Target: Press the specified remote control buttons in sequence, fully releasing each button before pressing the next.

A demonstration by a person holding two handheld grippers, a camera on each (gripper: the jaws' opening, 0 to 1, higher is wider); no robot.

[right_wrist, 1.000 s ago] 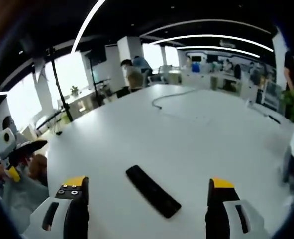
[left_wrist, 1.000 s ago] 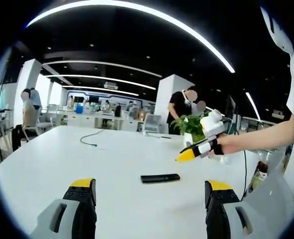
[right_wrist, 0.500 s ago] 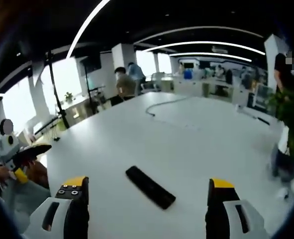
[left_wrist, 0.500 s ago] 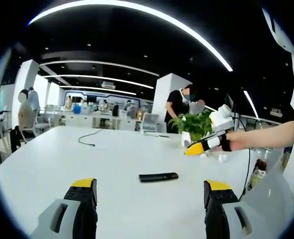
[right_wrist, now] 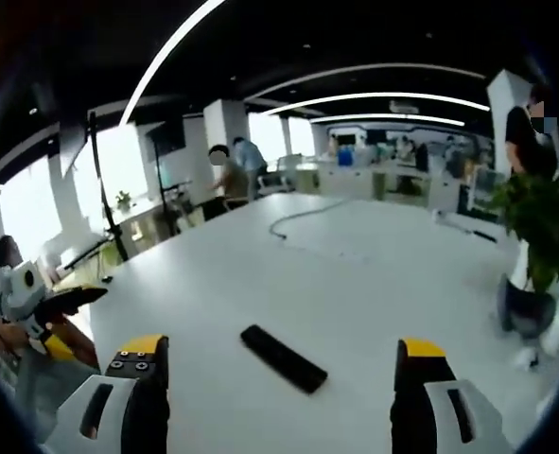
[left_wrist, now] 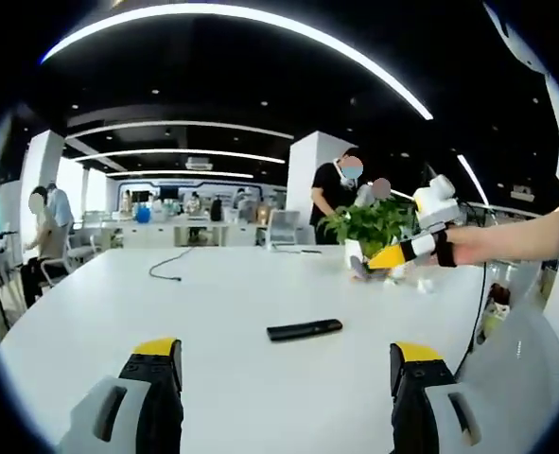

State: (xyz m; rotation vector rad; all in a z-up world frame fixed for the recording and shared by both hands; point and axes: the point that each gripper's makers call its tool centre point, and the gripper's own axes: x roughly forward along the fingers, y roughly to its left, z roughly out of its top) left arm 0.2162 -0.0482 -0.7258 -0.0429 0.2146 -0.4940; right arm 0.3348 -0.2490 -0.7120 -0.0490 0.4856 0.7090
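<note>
A slim black remote control (left_wrist: 304, 329) lies flat on the white table (left_wrist: 213, 293), a little ahead of my left gripper (left_wrist: 286, 367), whose yellow-tipped jaws stand wide open with nothing between them. From the right side comes my right gripper (left_wrist: 399, 253), held up in the air above the table by a person's hand. In the right gripper view the same remote control (right_wrist: 283, 358) rests on the table (right_wrist: 355, 274) just ahead of my right gripper (right_wrist: 280, 363), also open and empty. My left gripper (right_wrist: 57, 322) shows at the far left edge there.
A potted green plant (left_wrist: 369, 232) stands at the table's far right side, seen again as the plant (right_wrist: 536, 227). A black cable (left_wrist: 170, 264) lies on the far part of the table. Several people, chairs and desks fill the office behind.
Both cameras have tilted up a little. In the left gripper view the right gripper has risen and moved right, away from the remote. The remote has stayed put.
</note>
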